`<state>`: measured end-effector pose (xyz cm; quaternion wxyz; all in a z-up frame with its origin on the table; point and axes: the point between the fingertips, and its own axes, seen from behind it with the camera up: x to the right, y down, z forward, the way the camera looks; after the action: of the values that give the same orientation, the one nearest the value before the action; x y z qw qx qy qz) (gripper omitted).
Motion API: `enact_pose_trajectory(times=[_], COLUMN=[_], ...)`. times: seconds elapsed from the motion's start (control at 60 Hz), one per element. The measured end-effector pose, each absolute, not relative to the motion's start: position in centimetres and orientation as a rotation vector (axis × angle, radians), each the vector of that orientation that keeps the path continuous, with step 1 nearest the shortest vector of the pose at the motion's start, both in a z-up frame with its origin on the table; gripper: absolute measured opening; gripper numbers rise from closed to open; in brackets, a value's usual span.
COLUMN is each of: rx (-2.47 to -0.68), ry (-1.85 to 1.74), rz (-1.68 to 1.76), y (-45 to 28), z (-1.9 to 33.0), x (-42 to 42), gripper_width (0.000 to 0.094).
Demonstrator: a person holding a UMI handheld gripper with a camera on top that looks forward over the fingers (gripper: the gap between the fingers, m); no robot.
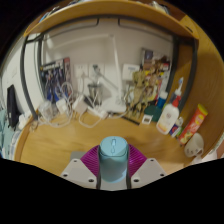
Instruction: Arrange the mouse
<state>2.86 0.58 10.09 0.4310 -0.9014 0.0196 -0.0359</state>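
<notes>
The jaws are clamped on a pale blue mouse (111, 160), which sits upright between the two purple pads (93, 160), one pad pressed against each side of it with no gap showing. The gripper (111, 170) holds the mouse above a round wooden surface (60, 145), over its near part, and the mouse's rounded top points forward, away from the camera. Whether the mouse touches the wood underneath cannot be told, since its lower part is hidden by the fingers (76, 170). Beyond the mouse the middle of the surface is bare wood, and the clutter stands well apart from it along the far rim. To the right there is a white bottle (172, 112) with a red tip, leaning slightly, and just beside it a can (194, 124) with orange and yellow on its label; near the rim in front of the can lies a small white thing (193, 146) too blurred to name. Behind these stands a wooden figure (146, 82) amid other small items. At the far middle is a tangle of white cables (70, 108) and pale gadgets, and further left a dark stand (50, 72) with more cords around it. A white wall (100, 45) backs the whole row.
</notes>
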Motion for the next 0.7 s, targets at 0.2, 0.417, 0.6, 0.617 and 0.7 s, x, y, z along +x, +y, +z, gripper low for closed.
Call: enact_pose_trajectory(times=[0.2, 0.417, 0.6, 0.617, 0.7], rx=[-2.392, -2.393, -2.412, -2.416, -2.450], ry=[0.011, 0.024, 0.003, -0.001, -0.022], rz=[-0.015, 0.022, -0.007, -0.021, -0.112], y=[-1.8, -2.7, -2.7, -2.7, -3.7], z=[1.3, -1.5, -1.5, -1.5, -1.1], x=[1.0, 0.3, 0.7, 0.9, 1.7], gripper_width=[0.0360, 0.0404, 0.0537, 0.0562, 0.0783])
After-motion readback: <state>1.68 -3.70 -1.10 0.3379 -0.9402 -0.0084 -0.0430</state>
